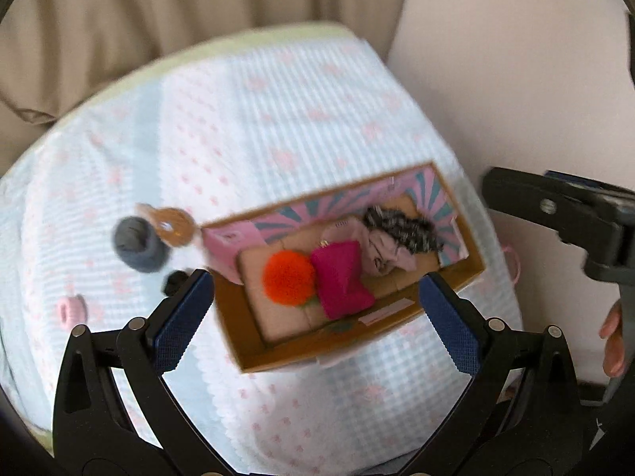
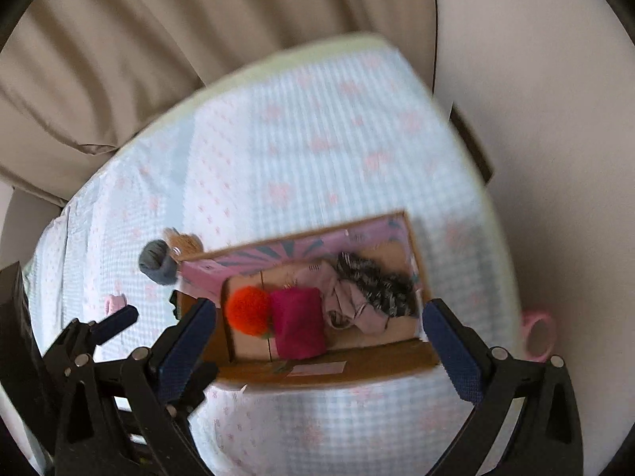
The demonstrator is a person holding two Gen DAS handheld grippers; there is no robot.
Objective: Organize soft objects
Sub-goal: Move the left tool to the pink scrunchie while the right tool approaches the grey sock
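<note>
An open cardboard box (image 1: pixel 234 317) (image 2: pixel 357 365) with pink and teal inner flaps sits on the clothed table. It holds an orange pompom (image 1: pixel 287 277) (image 2: pixel 248 309), a magenta cushion (image 1: pixel 341 277) (image 2: pixel 297 325), a pale pink cloth (image 1: pixel 377 254) (image 2: pixel 345 301) and a black-and-white fuzzy piece (image 1: pixel 401 226) (image 2: pixel 373 281). My left gripper (image 1: pixel 315 279) hangs open above the box with nothing between its blue pads. My right gripper (image 2: pixel 319 305) is likewise open and empty above it. Both views are blurred by motion.
Left of the box lie a grey yarn ball (image 1: pixel 137 244) (image 2: pixel 156 261), a tan ring-shaped toy (image 1: pixel 172 224), a small black item (image 1: pixel 174 281) and a pink clip (image 1: pixel 71 311) (image 2: pixel 115 302). A pink ring (image 2: pixel 537 333) shows past the table's right edge. Beige curtains hang behind.
</note>
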